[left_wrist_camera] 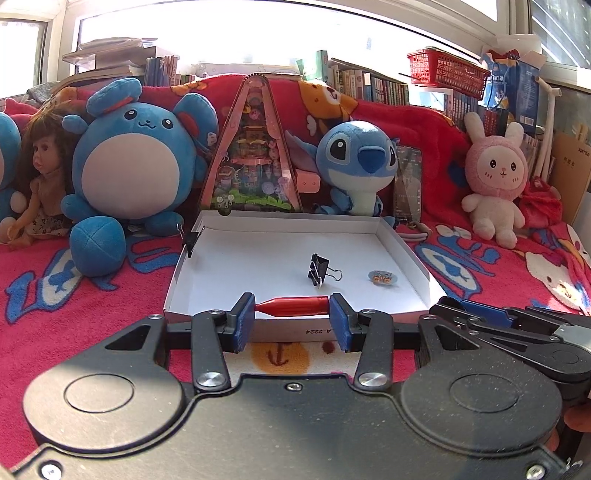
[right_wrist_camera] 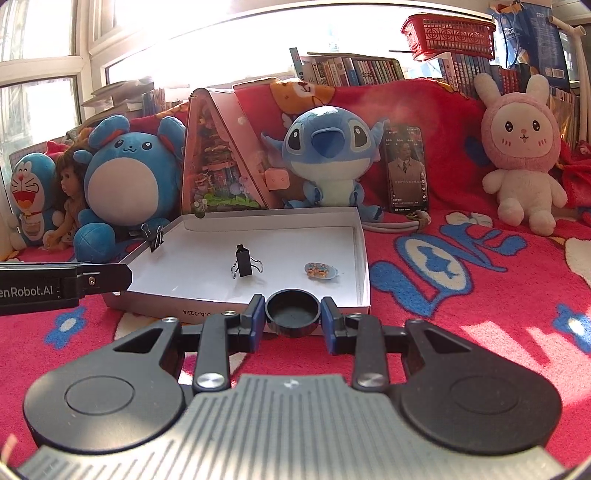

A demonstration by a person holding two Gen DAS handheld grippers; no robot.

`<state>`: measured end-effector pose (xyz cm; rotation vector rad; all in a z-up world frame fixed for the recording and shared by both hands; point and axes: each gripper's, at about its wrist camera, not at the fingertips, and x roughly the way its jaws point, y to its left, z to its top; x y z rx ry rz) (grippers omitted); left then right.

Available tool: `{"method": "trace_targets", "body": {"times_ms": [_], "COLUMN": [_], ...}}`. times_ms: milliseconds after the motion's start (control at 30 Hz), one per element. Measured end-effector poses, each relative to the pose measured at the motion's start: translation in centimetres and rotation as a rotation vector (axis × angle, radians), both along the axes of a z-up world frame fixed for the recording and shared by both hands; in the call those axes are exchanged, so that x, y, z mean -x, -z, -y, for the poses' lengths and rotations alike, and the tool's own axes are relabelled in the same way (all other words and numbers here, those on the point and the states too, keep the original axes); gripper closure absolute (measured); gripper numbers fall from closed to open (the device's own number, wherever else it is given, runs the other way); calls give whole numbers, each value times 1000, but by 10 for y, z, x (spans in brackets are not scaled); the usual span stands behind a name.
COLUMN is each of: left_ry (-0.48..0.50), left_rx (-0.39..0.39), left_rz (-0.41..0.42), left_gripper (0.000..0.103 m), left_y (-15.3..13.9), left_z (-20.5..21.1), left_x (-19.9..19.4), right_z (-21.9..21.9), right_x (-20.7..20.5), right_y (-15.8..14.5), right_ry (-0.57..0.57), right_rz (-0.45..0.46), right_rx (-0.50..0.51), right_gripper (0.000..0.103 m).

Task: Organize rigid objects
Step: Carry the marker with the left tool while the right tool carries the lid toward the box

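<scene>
Red piece (left_wrist_camera: 293, 306) leftward, black cap (right_wrist_camera: 293, 311) rightward.

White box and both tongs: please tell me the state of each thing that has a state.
White box: open, lidless.
Loose binder clip: lying inside box.
Second binder clip: clamped on box wall.
Left tongs: shut on red cap.
Right tongs: shut on black cap.
Phone: screen on.

Background: red patterned blanket (right_wrist_camera: 461, 314); against it a Doraemon plush (right_wrist_camera: 29, 199), doll (right_wrist_camera: 68, 199), round blue plush (right_wrist_camera: 125, 184), Stitch plush (right_wrist_camera: 328, 155), upright phone (right_wrist_camera: 406, 170), pink rabbit plush (right_wrist_camera: 521, 158); red basket (right_wrist_camera: 448, 31) atop books (right_wrist_camera: 354, 70).
</scene>
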<state>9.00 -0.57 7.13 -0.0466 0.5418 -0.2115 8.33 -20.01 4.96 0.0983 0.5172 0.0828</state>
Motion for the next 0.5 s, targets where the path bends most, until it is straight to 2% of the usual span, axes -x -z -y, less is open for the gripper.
{"method": "trace_targets", "body": {"times_ms": [267,500], "left_ry": [1,-7], "left_rx": [-2,16], "left_rz": [-30,-96], "left_gripper": [61,61], "left_y": [-1,-3], "left_z": [2,4], "left_x": [-39,-79], "right_z": [4,11], "right_x": [-28,-59], "right_y": [-2,-2], "right_ry": [10,20], "right_rz": [-42,-112], "right_rx": [-52,-108], "right_gripper": [65,65]}}
